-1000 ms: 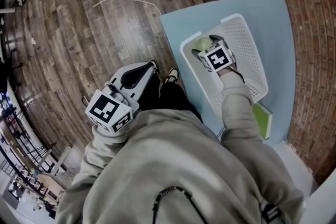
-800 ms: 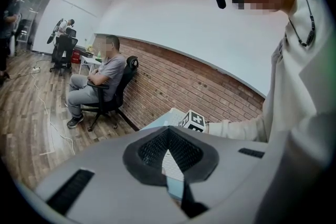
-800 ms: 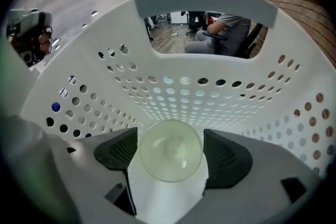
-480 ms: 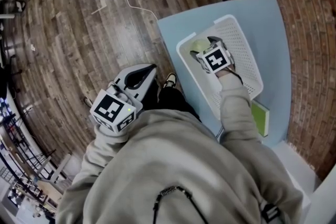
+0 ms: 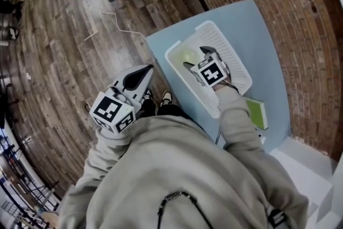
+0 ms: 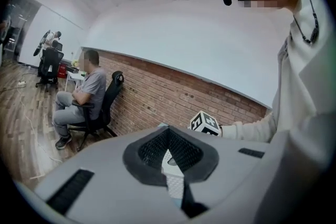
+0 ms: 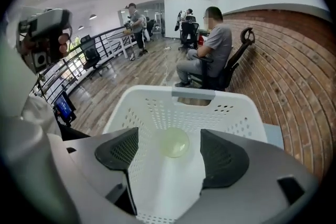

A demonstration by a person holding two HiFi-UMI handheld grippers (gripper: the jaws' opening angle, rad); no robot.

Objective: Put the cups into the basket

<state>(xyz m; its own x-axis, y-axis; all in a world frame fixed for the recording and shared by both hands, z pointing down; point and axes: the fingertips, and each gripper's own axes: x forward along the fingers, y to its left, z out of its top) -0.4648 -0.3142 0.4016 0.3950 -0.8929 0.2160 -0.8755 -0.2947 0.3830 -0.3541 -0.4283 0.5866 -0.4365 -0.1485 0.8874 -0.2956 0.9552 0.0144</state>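
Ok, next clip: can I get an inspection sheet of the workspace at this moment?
Surface: light blue table, beside a brick wall.
Job's things: white basket on the table; one pale green cup on its bottom; no other cup seen.
Clutter: green book on the table beside the basket.
Grippers: right gripper over the basket, jaws apart, cup below them and not gripped; left gripper off the table over the wood floor, jaws together, empty.
Cables: white cable on the floor.
Surroundings: seated person on a chair past the table; other people farther off.
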